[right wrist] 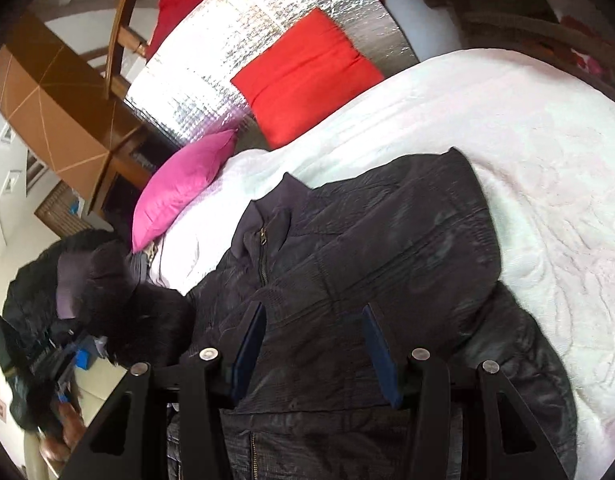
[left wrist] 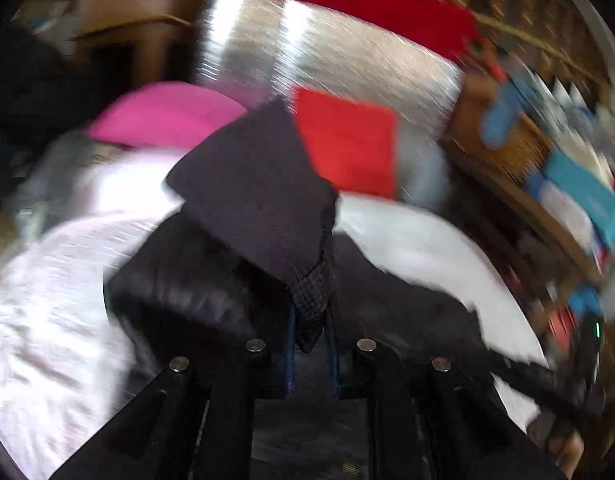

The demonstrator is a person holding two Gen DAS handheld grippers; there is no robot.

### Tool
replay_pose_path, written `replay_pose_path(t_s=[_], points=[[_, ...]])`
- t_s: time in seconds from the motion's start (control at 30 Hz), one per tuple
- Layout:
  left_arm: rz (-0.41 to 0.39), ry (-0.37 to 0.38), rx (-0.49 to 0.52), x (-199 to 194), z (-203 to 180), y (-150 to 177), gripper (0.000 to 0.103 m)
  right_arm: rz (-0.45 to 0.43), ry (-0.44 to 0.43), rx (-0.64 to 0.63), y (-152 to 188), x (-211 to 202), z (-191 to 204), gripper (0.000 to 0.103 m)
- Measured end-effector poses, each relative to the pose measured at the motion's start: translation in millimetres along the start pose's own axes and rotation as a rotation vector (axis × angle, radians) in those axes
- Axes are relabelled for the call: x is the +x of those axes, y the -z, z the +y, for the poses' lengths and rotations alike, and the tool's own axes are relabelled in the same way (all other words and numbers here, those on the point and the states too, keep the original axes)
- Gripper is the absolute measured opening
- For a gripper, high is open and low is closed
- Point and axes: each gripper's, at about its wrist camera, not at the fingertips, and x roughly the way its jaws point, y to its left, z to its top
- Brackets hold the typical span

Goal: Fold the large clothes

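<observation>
A black quilted jacket lies on a white bedspread, zipped front up, collar toward the pink pillow. My right gripper is open just above the jacket's front, holding nothing. My left gripper is shut on a dark ribbed cuff of the jacket's sleeve and holds it lifted above the bed; this view is blurred by motion. In the right wrist view the lifted sleeve and the left gripper show at the left edge.
A pink pillow and a red pillow lie at the head of the bed by a silver foil headboard. A brown cabinet stands beside the bed. Wooden shelves with clutter are at the right.
</observation>
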Motion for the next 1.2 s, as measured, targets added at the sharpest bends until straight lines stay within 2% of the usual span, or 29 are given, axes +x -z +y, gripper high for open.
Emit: replay_pose_path(t_s=[0.1,0.17,0.27,0.33,0.37,0.47,0.57,0.6,0.73,0.83,0.9,0.93,1.07,1.1,1.17,1.2], points=[[0.132,0.105,0.063,21.1,-41.1,17.7,0.019,-0.002,-0.012,0.031,-5.7,-3.2,-10.9,0.054],[0.194,0.122,0.077,22.5,-55.3,24.6,0.044,0.008,-0.027,0.058,-9.4,-3.1,-17.6,0.054],[0.144,0.149,0.067,-0.6,-49.7,23.5,0.07,0.036,-0.082,0.1,-13.9,-0.7,-26.2,0.056],[0.081,0.144,0.058,-21.6,-38.9,19.1,0.074,0.064,-0.109,0.131,-16.1,4.2,-31.0,0.058],[0.054,0.11,0.052,-30.4,-29.7,16.7,0.075,0.073,-0.122,0.14,-16.1,5.9,-32.0,0.058],[-0.008,-0.051,0.02,-44.1,4.4,15.1,0.075,0.125,-0.191,0.177,-13.8,16.4,-32.1,0.059],[0.023,-0.192,-0.061,-33.0,50.5,20.6,0.075,0.173,-0.229,0.207,-9.0,28.0,-30.2,0.064],[0.039,-0.218,-0.103,-25.4,68.6,20.8,0.075,0.183,-0.23,0.212,-6.9,30.9,-30.0,0.065],[0.097,-0.281,-0.21,-11.0,115.1,30.5,0.071,0.212,-0.272,0.273,-3.2,38.0,-35.1,0.065],[0.125,-0.297,-0.203,-4.7,123.3,35.9,0.055,0.204,-0.366,0.378,-0.4,35.5,-46.7,0.067],[0.146,-0.299,-0.182,-0.2,123.4,38.9,0.053,0.197,-0.412,0.416,2.9,34.4,-49.8,0.076],[0.16,-0.299,-0.168,4.6,121.3,39.5,0.053,0.202,-0.411,0.415,4.2,36.1,-48.5,0.078],[0.235,-0.329,-0.081,27.9,103.1,50.5,0.053,0.238,-0.278,0.325,11.2,54.7,-30.9,0.08],[0.234,-0.337,-0.067,27.2,100.5,51.7,0.053,0.237,-0.247,0.306,13.2,57.8,-26.8,0.077],[0.228,-0.326,-0.066,25.3,101.0,50.8,0.053,0.224,-0.159,0.224,11.8,60.7,-15.9,0.052],[0.223,-0.315,-0.075,22.6,102.2,50.4,0.053,0.212,-0.114,0.175,10.6,59.9,-10.6,0.023]])
